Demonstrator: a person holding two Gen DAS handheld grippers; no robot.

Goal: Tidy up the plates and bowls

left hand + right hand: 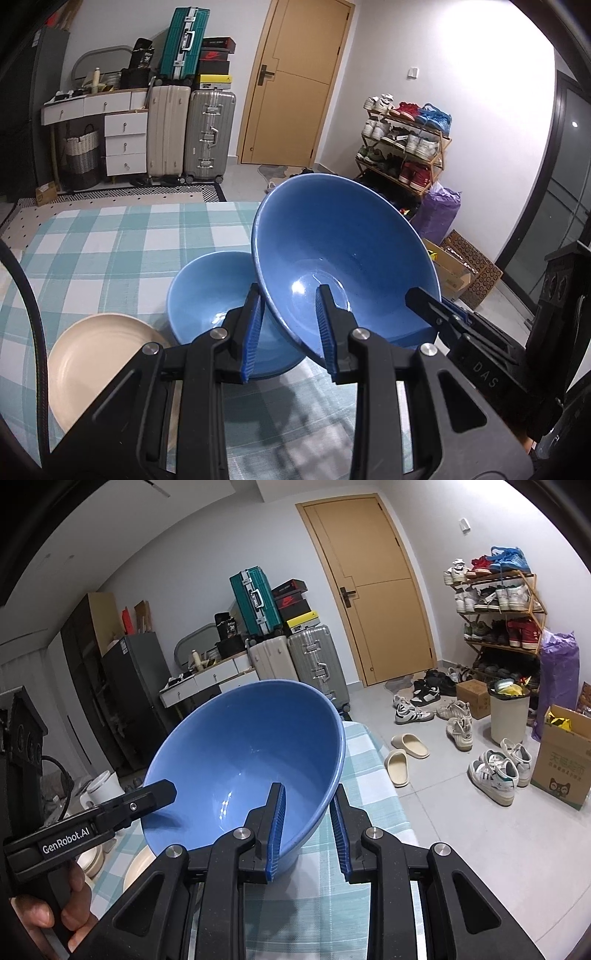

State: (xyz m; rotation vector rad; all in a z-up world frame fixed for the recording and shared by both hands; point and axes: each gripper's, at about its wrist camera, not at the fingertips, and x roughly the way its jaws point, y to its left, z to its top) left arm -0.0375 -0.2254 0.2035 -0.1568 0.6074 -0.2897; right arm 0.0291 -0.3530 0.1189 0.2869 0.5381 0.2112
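A large blue bowl [343, 251] hangs tilted above the checked tablecloth [110, 240], held by both grippers. My left gripper [288, 295] is shut on its near rim, one pad inside and one outside. My right gripper [439, 306] clamps the rim at the bowl's right side. In the right wrist view the same bowl [240, 749] fills the middle, with my right gripper [307, 792] shut on its rim and the left gripper [155, 794] biting the rim at left. A lighter blue bowl [207, 295] sits on the cloth under it, beside a cream plate [92, 354].
The table's right edge [373, 760] drops to a tiled floor with scattered shoes [495, 771], slippers [402, 753], a bin [508, 712] and a cardboard box [565, 760]. Suitcases [207, 136], drawers [125, 144] and a shoe rack [402, 147] stand by the far wall.
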